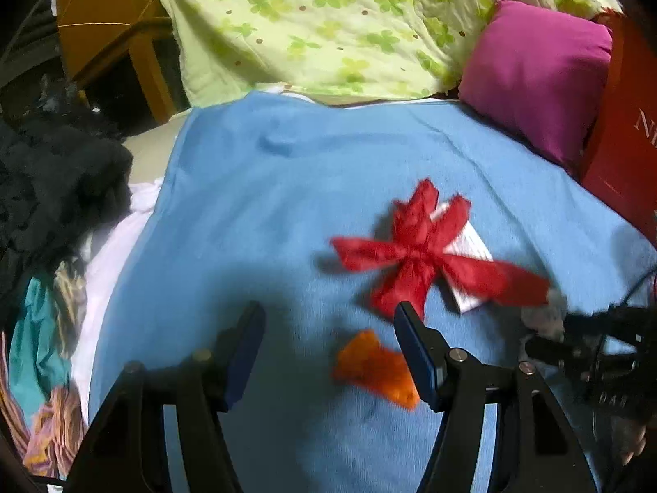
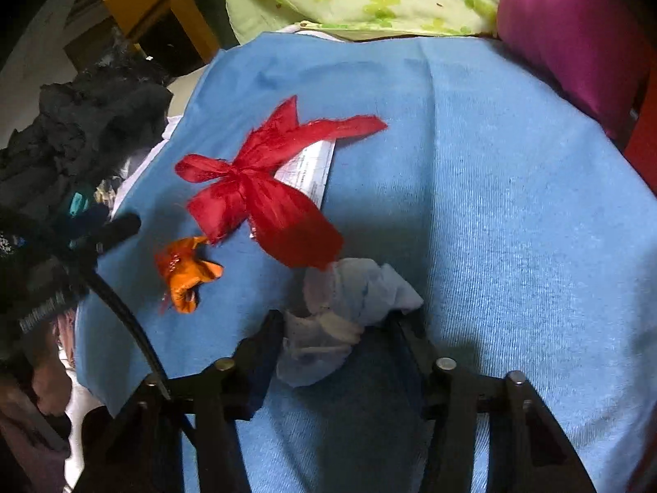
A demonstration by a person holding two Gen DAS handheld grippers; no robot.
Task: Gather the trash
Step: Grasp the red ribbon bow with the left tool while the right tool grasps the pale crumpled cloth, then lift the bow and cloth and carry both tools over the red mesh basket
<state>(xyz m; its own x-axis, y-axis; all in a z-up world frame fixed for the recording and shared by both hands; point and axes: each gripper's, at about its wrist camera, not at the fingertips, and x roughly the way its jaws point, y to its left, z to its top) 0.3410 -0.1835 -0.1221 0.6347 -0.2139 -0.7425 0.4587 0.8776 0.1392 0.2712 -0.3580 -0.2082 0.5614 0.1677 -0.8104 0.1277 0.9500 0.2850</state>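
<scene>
Only the right wrist view shows the right gripper (image 2: 341,324) with its jaws pinching a crumpled white tissue (image 2: 349,312) on the blue cloth (image 2: 513,205). The left wrist view shows the left gripper (image 1: 328,328), jaws spread, above an orange wrapper (image 1: 375,367) beside the red ribbon bow (image 1: 423,254).

- You have open blue blanket (image 2: 513,226) on the right.
- The red ribbon (image 2: 263,189) and orange wrapper (image 2: 184,271) crowd your left.
- The magenta pillow (image 1: 538,78) and red box (image 1: 624,143) block the far right.
- Dark clothes (image 1: 53,180) line the left edge.
</scene>
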